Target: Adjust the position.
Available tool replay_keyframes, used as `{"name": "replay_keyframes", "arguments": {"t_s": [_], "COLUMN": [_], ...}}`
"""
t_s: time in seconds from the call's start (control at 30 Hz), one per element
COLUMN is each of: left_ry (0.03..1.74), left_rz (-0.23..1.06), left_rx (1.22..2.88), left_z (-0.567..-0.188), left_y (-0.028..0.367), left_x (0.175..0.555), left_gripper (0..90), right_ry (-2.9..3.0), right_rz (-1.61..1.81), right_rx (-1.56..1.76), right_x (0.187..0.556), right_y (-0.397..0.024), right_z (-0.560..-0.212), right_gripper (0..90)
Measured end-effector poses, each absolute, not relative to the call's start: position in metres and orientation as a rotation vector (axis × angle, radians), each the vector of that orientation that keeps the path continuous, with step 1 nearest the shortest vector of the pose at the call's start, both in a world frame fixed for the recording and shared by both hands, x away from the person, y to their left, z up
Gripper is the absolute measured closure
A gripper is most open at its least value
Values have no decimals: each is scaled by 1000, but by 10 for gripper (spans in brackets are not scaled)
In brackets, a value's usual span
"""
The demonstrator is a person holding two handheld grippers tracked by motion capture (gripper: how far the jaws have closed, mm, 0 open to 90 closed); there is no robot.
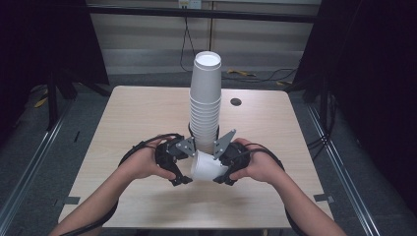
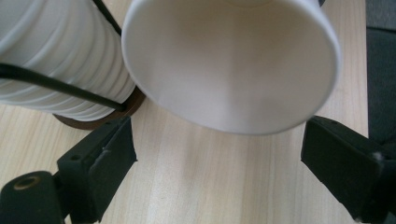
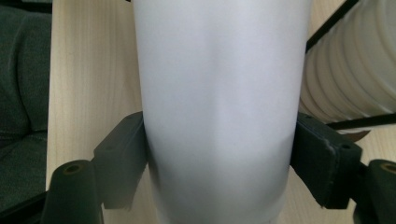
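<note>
A single white paper cup (image 1: 206,167) lies tilted on its side just above the table, between both hands. My right gripper (image 1: 223,179) is shut on it, and in the right gripper view its two black pads press on the cup's wall (image 3: 219,107) from both sides. My left gripper (image 1: 182,179) sits at the cup's mouth end. In the left gripper view the cup's open rim (image 2: 233,65) hangs above and between the spread jaws of my left gripper (image 2: 224,163), and the pads do not touch it. Just behind the hands stands a tall stack of white cups (image 1: 205,103).
The stack (image 2: 56,60) rests on a dark round base (image 2: 112,114), with a thin black rod running along it. The wooden table (image 1: 123,123) has a small round hole (image 1: 236,102) at the back right. Dark frames and floor rails flank the table.
</note>
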State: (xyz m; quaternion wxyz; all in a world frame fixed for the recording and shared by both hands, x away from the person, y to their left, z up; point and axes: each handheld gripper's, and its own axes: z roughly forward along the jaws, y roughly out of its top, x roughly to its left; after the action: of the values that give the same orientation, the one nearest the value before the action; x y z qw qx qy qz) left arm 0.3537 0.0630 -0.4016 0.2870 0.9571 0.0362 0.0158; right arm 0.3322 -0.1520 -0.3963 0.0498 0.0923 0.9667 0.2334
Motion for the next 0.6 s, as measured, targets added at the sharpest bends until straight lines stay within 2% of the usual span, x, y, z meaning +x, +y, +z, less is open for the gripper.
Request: {"name": "replay_keyframes", "arguments": {"t_s": [0.6], "left_ry": [171], "left_rz": [-39], "left_rx": [2367], "left_z": [-406], "left_y": [75], "left_x": [358], "left_gripper": [69], "right_ry": [2897], "right_rz": [931], "right_rx": [388], "right_x": [337], "right_y": [-171], "right_z": [-399], "right_gripper": [234]}}
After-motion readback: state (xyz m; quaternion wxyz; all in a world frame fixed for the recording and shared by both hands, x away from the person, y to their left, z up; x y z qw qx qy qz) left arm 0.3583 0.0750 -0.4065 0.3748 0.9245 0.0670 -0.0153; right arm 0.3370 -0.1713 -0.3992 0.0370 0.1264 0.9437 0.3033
